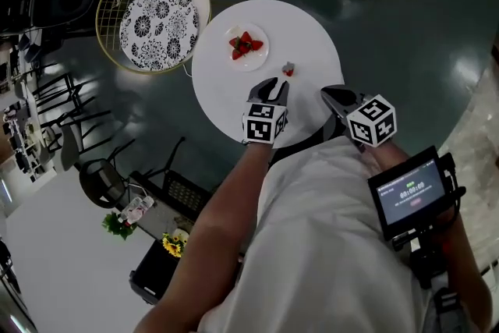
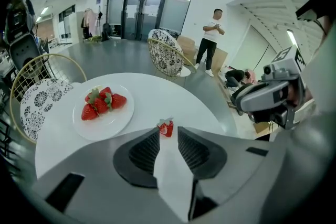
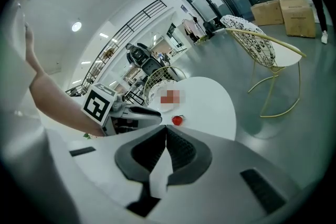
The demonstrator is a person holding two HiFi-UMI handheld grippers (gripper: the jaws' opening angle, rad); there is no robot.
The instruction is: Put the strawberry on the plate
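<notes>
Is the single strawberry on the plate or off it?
Off it. The strawberry sits on the white table, apart from the plate holding other strawberries.

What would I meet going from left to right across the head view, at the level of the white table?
Patterned chair → white plate → lone strawberry → right tool.

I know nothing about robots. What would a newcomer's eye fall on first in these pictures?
The red heap of strawberries on a white plate stands out first against the round white table. Next comes one lone strawberry lying on the table nearer the person, off the plate. The left gripper points at it, and the berry sits just ahead of its open jaws.
</notes>
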